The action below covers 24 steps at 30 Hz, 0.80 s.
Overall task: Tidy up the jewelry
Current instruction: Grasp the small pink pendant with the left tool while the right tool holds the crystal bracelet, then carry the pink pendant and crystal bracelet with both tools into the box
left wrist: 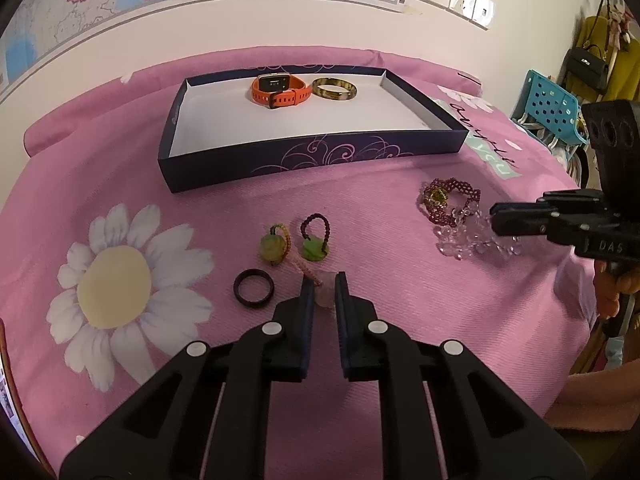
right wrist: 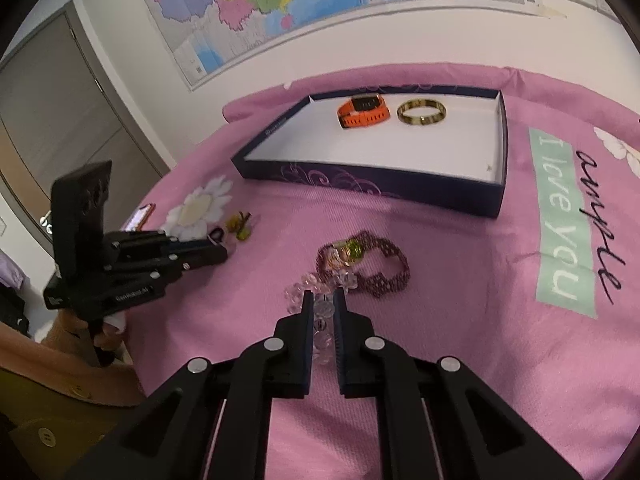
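Pink floral bedding carries the loose jewelry, while the navy box [left wrist: 304, 148] at the far side already holds an orange watch [left wrist: 280, 90] and a bangle [left wrist: 334, 89], evidently the collecting place. A pale pink stone pendant [left wrist: 325, 292] is pinched between the left gripper's [left wrist: 323, 286] narrow jaws. The clear crystal bracelet [right wrist: 322, 312] is clamped by the right gripper [right wrist: 323, 300], near the maroon beaded bracelet [right wrist: 380, 272].

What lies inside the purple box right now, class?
Inside the purple box, an orange watch and a gold bangle lie beside each other near the far wall. The near wall hides a strip of floor.
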Each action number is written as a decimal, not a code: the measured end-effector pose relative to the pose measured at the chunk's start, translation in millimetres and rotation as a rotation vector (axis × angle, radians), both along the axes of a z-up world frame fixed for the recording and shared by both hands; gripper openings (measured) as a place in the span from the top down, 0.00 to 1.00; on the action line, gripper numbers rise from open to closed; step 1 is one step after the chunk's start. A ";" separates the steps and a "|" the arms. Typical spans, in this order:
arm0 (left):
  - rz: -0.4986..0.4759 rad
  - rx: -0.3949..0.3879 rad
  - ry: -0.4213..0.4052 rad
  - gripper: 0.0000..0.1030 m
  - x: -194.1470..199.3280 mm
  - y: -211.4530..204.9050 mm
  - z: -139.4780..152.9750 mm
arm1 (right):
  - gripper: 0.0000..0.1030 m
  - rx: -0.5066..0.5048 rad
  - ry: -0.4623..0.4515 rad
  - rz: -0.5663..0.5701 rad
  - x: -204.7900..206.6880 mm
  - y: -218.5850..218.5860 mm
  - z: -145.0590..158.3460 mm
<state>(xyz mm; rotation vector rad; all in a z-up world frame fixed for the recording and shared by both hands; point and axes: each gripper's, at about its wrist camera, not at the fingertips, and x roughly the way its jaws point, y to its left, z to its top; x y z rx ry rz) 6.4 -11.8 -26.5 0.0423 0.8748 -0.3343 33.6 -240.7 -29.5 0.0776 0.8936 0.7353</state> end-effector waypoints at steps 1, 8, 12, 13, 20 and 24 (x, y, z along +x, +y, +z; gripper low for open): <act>-0.002 -0.006 0.000 0.89 0.1 0.1 1.1 | 0.92 0.014 -0.001 0.003 0.2 -0.4 3.0; -0.008 -0.029 -0.024 0.89 -0.2 0.8 13.7 | 0.92 0.051 -0.036 0.009 3.3 1.4 20.8; -0.014 -0.030 -0.047 0.89 1.0 0.6 22.3 | 0.92 0.063 -0.051 0.011 6.5 2.7 29.0; -0.016 -0.033 -0.053 0.89 1.7 0.8 24.7 | 0.92 0.062 -0.058 0.013 7.2 3.3 31.4; -0.029 -0.030 -0.089 0.89 9.2 -1.0 37.4 | 0.92 0.067 -0.098 0.018 15.1 5.4 48.9; -0.032 -0.018 -0.111 0.89 17.2 -1.4 43.8 | 0.92 0.067 -0.130 0.011 24.5 6.1 61.2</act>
